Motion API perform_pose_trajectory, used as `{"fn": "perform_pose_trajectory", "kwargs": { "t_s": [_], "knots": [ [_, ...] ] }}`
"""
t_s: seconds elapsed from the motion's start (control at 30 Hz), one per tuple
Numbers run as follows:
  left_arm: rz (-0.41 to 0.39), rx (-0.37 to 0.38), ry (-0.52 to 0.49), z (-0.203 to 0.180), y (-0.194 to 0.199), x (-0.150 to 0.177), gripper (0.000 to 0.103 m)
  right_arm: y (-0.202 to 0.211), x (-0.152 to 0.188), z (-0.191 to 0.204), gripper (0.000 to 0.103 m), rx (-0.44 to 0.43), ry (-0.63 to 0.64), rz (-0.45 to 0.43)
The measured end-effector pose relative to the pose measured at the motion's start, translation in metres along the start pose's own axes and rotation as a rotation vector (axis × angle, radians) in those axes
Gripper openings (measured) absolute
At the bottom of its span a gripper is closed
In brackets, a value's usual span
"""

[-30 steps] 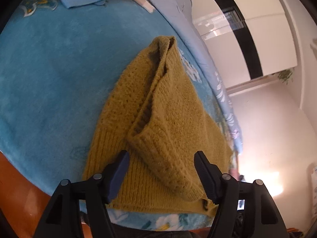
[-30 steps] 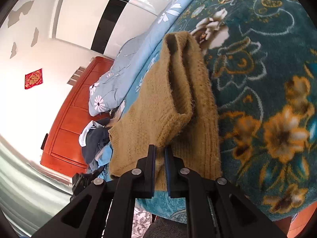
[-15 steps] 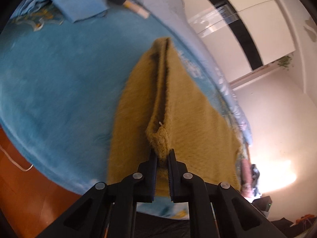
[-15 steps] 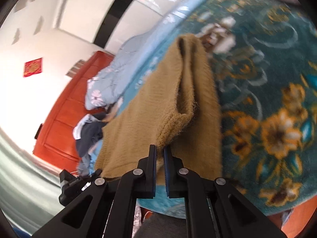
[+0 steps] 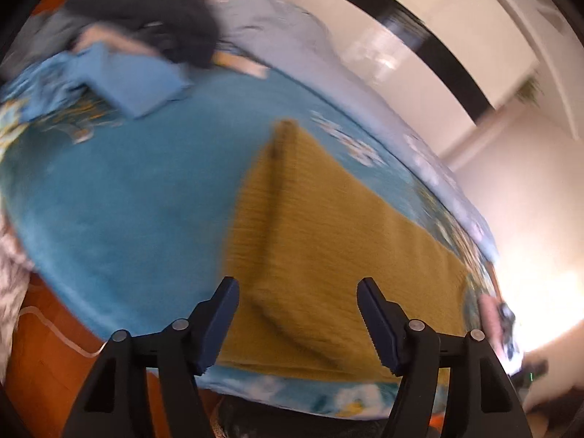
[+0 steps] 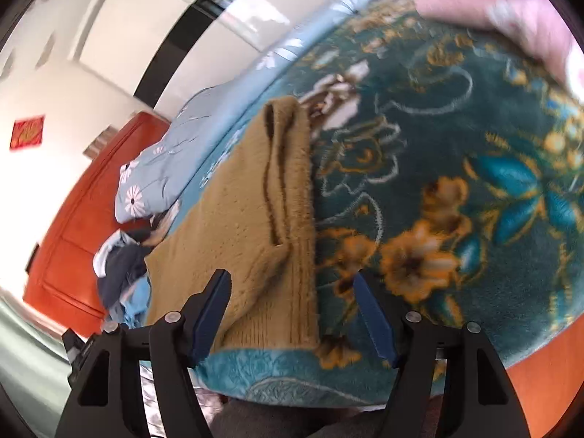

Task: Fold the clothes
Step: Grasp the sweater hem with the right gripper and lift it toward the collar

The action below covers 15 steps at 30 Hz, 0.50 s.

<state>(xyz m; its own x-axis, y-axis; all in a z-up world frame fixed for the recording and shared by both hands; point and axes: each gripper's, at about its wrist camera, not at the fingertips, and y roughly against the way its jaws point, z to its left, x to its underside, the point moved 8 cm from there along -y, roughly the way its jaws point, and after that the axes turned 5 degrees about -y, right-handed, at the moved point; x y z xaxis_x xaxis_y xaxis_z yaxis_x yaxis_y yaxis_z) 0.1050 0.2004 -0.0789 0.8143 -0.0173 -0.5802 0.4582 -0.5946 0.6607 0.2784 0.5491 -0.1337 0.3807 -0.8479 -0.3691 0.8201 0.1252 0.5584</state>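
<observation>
A mustard-yellow knit sweater lies folded flat on a blue floral blanket, near the bed's front edge. It also shows in the right wrist view, with a fold ridge running along its right side. My left gripper is open and empty, just above the sweater's near edge. My right gripper is open and empty, over the sweater's near right corner. Both views are motion-blurred.
A folded light-blue garment and a dark clothes pile lie at the far left of the bed. A pale floral quilt lies along the far side. An orange wooden headboard stands behind. A pink item lies at far right.
Both grippers were shut on the sweater's edge half a second ago; both have opened and let it go. The sweater now lies flat on the blanket.
</observation>
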Motion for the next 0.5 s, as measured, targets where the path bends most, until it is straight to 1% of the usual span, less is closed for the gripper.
{"fn": "perform_pose_trajectory", "kwargs": {
  "t_s": [0.1,0.17,0.23,0.27,0.33,0.37,0.4,0.43,0.5],
  "knots": [
    [0.080,0.067,-0.174,-0.062,-0.031,0.012,0.072,-0.008,-0.004,0.007,0.072,0.002,-0.009,-0.019],
    [0.113,0.116,-0.256,-0.093,-0.045,0.023,0.072,-0.014,-0.004,0.012,0.072,0.005,-0.009,-0.006],
    [0.148,0.146,-0.300,-0.113,-0.059,0.034,0.071,-0.017,-0.005,0.015,0.071,0.008,-0.023,-0.003],
    [0.172,0.163,-0.293,-0.119,-0.067,0.037,0.068,-0.019,-0.005,0.016,0.070,0.012,-0.033,-0.002],
    [0.218,0.202,-0.266,-0.123,-0.079,0.047,0.044,-0.022,-0.006,0.016,0.043,0.013,-0.049,0.009],
    [0.231,0.205,-0.268,-0.123,-0.083,0.052,0.042,-0.025,-0.005,0.017,0.039,0.018,-0.054,0.021],
    [0.238,0.199,-0.277,-0.123,-0.088,0.056,0.038,-0.027,-0.004,0.018,0.028,0.026,-0.052,0.025],
    [0.240,0.194,-0.279,-0.120,-0.090,0.060,0.031,-0.029,-0.004,0.019,0.023,0.034,-0.051,0.028],
    [0.240,0.208,-0.266,-0.114,-0.090,0.062,0.023,-0.029,-0.006,0.023,0.022,0.055,-0.050,0.031]
  ]
}}
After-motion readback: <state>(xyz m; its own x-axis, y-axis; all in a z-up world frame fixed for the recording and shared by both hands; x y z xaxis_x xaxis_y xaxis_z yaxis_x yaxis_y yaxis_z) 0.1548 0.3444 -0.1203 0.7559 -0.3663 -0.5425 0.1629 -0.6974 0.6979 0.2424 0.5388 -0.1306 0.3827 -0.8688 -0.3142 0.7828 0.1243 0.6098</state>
